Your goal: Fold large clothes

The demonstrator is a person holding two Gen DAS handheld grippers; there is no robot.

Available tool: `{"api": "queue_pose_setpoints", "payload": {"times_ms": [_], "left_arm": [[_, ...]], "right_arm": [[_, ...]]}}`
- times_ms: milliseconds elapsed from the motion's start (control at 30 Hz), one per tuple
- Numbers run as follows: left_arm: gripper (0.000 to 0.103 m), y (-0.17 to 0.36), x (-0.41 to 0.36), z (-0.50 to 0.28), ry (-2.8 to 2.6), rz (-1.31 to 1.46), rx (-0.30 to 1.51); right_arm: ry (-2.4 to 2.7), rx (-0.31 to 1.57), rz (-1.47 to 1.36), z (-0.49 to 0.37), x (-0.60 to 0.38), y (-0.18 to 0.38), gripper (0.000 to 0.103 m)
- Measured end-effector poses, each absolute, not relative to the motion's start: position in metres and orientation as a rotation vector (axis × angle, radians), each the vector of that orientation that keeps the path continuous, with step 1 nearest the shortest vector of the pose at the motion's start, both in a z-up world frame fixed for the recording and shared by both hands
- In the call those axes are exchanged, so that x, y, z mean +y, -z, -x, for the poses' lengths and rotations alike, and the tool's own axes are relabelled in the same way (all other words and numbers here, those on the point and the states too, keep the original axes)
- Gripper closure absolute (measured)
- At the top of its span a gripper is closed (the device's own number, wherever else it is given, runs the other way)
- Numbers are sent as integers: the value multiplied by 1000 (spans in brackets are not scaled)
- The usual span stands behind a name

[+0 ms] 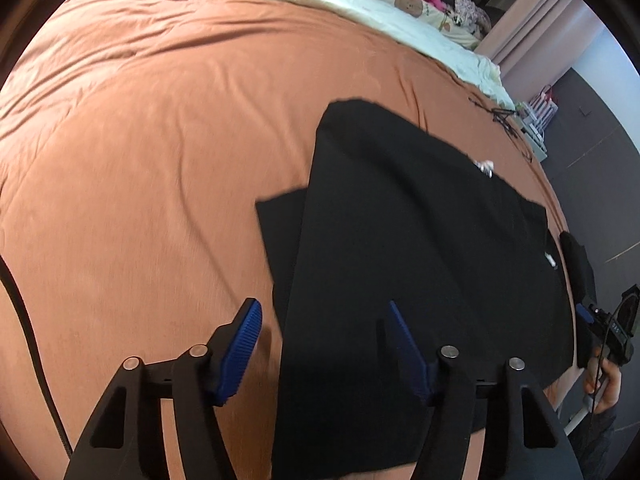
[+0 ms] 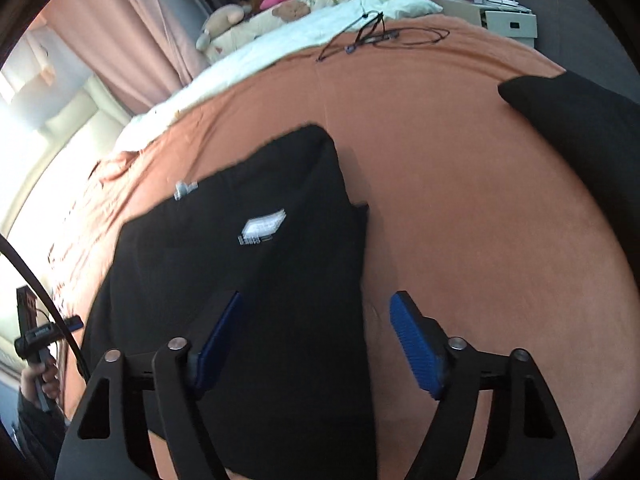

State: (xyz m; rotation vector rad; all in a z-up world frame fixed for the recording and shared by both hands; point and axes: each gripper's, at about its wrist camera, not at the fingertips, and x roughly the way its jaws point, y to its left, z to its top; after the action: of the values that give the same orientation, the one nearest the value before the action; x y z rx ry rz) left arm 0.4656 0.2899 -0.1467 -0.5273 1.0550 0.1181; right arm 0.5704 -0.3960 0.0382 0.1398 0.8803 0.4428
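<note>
A large black garment (image 1: pixel 420 248) lies flat and partly folded on the orange bedspread (image 1: pixel 140 160). It also shows in the right wrist view (image 2: pixel 248 280), with a white printed label (image 2: pixel 264 226) on it. My left gripper (image 1: pixel 324 316) is open and empty, hovering over the garment's left edge. My right gripper (image 2: pixel 318 312) is open and empty, hovering over the garment's right edge. The right gripper also shows at the far right of the left wrist view (image 1: pixel 600 332), beside the garment's other side.
A second black piece (image 2: pixel 580 136) lies on the bedspread (image 2: pixel 480 200) at the right. A black cable with glasses (image 2: pixel 376 36) lies near the bed's far edge. A white patterned quilt (image 1: pixel 360 4) and pillows are at the bed's head. White boxes (image 2: pixel 504 20) stand beyond the bed.
</note>
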Motion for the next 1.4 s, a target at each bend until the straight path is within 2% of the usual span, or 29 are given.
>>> {"api": "queue_pose_setpoints", "payload": {"times_ms": [67,233,267,333,367,467,567,767,900,1000,1033,1100,1133,1167,1233,1400], "left_arm": [[42,152,284,-458,-115,522,1070],[55,167,276,-448,-134,496,1104],[68,168,275,-445,-136,500,1101],[80,166,271,-440,-150,484,1097],[85,163,269,-437,-156,471,1089],[96,155,263,-430,-149,453,1078],[99,151,259,-422,-143,454,1073],[100,165,259,-412,-144,482,1107],[99,169,259,-404,-144,514,1088],[97,166,267,-402,-136,573,1063],[91,165,269,-402,-136,579,1064],[68,162,270,-401,-130,601,1059],[48,161,270,-398,-124,616,1047],[35,160,270,-395,-117,631,1032],[32,161,271,-390,-102,660,1013],[32,175,276,-380,-82,750,1038]], "right_arm": [[-450,901,-138,-569,-397,-36,46],[-467,970,-137,-564,-402,-24,59],[-478,974,-135,-561,-402,-25,67],[-486,962,-130,-560,-403,-29,75],[-486,954,-127,-563,-404,-30,83],[-485,943,-140,-559,-412,-33,93],[-474,927,-171,-551,-424,-34,97],[-414,942,-184,-544,-442,-17,97],[-378,909,-157,-530,-438,-31,97],[-364,852,-119,-517,-429,-52,97],[-374,834,-104,-514,-423,-60,97],[-408,813,-67,-504,-406,-69,96],[-431,811,-50,-501,-397,-72,96],[-461,808,-28,-498,-384,-75,96],[-507,814,8,-489,-362,-74,96],[-638,833,80,-472,-313,-62,96]]}}
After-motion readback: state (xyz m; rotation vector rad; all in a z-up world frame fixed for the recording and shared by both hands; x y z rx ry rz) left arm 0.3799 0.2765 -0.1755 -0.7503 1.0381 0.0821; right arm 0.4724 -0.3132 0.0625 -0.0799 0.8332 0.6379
